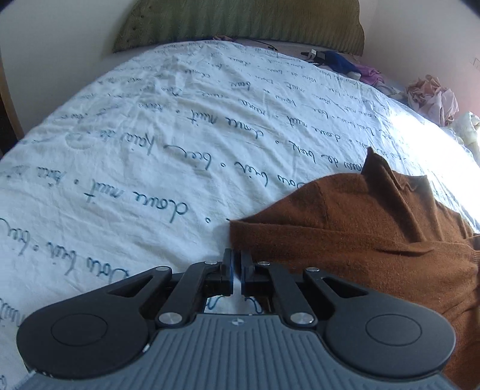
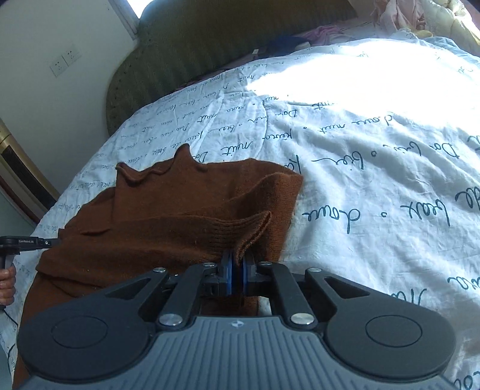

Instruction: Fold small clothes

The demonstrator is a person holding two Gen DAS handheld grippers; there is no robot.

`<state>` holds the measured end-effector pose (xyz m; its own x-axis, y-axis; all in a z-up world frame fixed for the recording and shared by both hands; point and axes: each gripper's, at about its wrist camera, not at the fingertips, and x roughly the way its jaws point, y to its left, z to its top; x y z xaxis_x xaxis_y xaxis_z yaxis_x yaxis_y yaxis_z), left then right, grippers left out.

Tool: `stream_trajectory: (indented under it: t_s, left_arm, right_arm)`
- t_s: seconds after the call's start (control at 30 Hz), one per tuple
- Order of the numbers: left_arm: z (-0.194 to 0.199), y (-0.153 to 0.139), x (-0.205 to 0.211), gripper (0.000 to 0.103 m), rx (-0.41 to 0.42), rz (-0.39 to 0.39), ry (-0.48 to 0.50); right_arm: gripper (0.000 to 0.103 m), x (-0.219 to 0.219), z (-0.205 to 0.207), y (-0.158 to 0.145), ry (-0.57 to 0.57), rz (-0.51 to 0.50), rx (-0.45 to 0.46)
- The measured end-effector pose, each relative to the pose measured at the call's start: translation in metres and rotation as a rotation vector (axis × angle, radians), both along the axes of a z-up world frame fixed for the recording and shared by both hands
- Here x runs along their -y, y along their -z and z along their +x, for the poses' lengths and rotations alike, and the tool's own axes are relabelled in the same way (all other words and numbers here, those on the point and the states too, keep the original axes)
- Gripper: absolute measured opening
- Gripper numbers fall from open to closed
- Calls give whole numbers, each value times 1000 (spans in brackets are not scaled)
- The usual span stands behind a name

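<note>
A brown knit sweater (image 1: pixel 360 228) lies partly folded on a white bedspread (image 1: pixel 150 150) printed with blue script. My left gripper (image 1: pixel 237 267) is shut with nothing between its pads, just left of the sweater's near left corner. In the right wrist view the sweater (image 2: pixel 168 216) lies left of centre, its neck pointing away. My right gripper (image 2: pixel 237 267) is shut on the ribbed cuff of a sleeve (image 2: pixel 249 231), which is drawn across the sweater's body. The left gripper's body shows at the left edge of the right wrist view (image 2: pixel 24 243).
A green ribbed headboard (image 1: pixel 240 27) stands at the far end of the bed. Blue, purple and pink clothes (image 1: pixel 432 96) are piled at the far right. A wall with sockets (image 2: pixel 64 61) is on the left. Bright sunlight falls on the right bedspread (image 2: pixel 360 78).
</note>
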<state>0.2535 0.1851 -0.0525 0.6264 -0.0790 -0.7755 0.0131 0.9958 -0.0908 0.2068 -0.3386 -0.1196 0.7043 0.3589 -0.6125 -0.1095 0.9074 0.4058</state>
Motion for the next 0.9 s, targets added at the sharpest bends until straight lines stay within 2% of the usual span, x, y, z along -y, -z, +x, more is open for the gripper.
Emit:
stream_trajectory:
  t_s: [0.03, 0.07, 0.1, 0.13, 0.2, 0.23, 0.27, 0.3, 0.33, 0.47, 0.5, 0.53, 0.6, 0.63, 0.67, 0.7, 0.73, 0.77, 0.8, 0.87, 0.9]
  left_arm:
    - [-7, -11, -1, 8, 22, 24, -7]
    - [-16, -24, -1, 11, 46, 26, -10]
    - [-27, -37, -1, 11, 85, 3, -2]
    - [-39, -47, 2, 13, 120, -29, 12]
    - [-56, -57, 16, 31, 146, -92, 65]
    - [-62, -57, 26, 32, 143, -118, 97]
    - [-67, -53, 35, 32, 136, -157, 118]
    - [-69, -47, 45, 34, 116, -201, 145]
    - [-67, -36, 57, 35, 79, -229, 171]
    - [-59, 11, 81, 36, 13, -141, 155]
    - [-57, 23, 77, 36, 6, -152, 139]
    - [-59, 25, 72, 36, 31, -170, 141]
    - [-60, 22, 60, 32, 16, -193, 118]
    - [-64, 16, 52, 32, 9, -214, 90]
    - [-73, 7, 45, 37, 19, -237, 79]
    - [-86, -2, 38, 54, 47, -257, 74]
    - [-101, -11, 30, 66, 76, -271, 60]
    - [-117, -17, 21, 88, 97, -288, 35]
    - [-132, -19, 14, 93, 105, -313, 30]
    - [-162, -19, 0, 90, 71, -367, 34]
    - [-176, -16, -4, 92, 60, -397, 40]
  right_arm:
    - [48, -1, -5, -10, 9, -38, 25]
    - [72, -3, -13, -22, 11, -78, 72]
    - [75, -5, -19, -32, 4, -104, 110]
    - [75, -8, -24, -41, -17, -118, 138]
    - [74, -16, -31, -53, -21, -159, 187]
    - [74, -22, -31, -55, -56, -158, 193]
    - [69, -28, -30, -54, -102, -137, 194]
    - [59, -37, -28, -50, -141, -120, 188]
    - [56, -47, -25, -44, -171, -127, 166]
    - [46, -64, -13, -11, -205, -210, 75]
    - [45, -61, -10, -2, -189, -247, 56]
    - [44, -54, -11, 4, -187, -252, 73]
    - [44, -35, -15, 3, -181, -144, 66]
    - [44, -28, -22, -4, -155, -121, 63]
    - [45, -23, -31, -13, -141, -121, 75]
    - [47, -18, -41, -19, -143, -115, 89]
    - [47, -10, -57, -28, -143, -84, 106]
    - [47, -2, -70, -32, -141, -41, 113]
    - [47, 5, -82, -33, -146, -6, 114]
    - [47, 16, -110, -30, -155, 46, 87]
    - [47, 19, -122, -26, -151, 56, 83]
